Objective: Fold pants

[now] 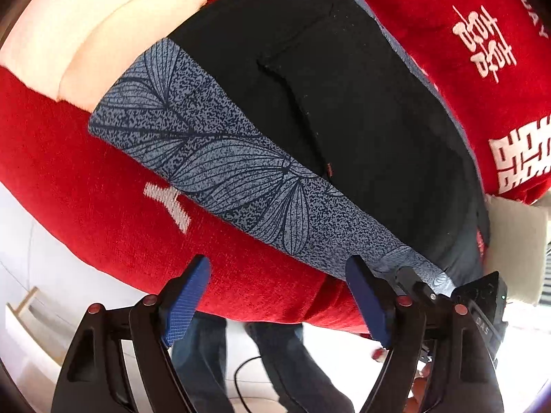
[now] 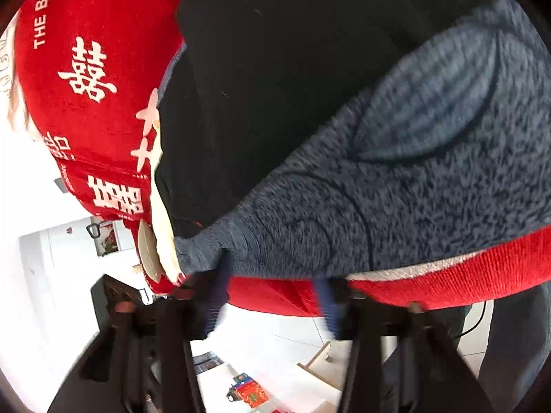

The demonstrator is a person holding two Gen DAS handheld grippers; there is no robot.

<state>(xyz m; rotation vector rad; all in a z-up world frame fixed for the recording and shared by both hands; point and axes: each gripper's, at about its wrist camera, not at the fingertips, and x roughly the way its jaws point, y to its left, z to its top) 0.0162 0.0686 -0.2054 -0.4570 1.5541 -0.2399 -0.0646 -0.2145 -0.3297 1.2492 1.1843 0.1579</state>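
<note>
The black pants [image 1: 344, 110] lie flat on a red bedspread [image 1: 86, 179], with a blue-grey leaf-print waistband [image 1: 220, 158] along the near edge. My left gripper [image 1: 279, 289] is open and empty, just off the bed's edge below the waistband. In the right wrist view the pants [image 2: 292, 86] and waistband [image 2: 413, 179] fill the frame. My right gripper [image 2: 272, 292] is open at the waistband's lower edge, blurred; its left fingertip [image 2: 220, 275] touches the band's corner. The other gripper's body shows at the waistband's right end [image 1: 482, 303].
The bedspread [image 2: 93, 103] has white characters on it. A pale pillow [image 1: 69, 34] lies at the far left of the bed. The person's legs [image 1: 292, 361] stand on a white floor [image 2: 275, 344]. A small red box [image 2: 251, 394] and a cable [image 1: 241, 378] lie on the floor.
</note>
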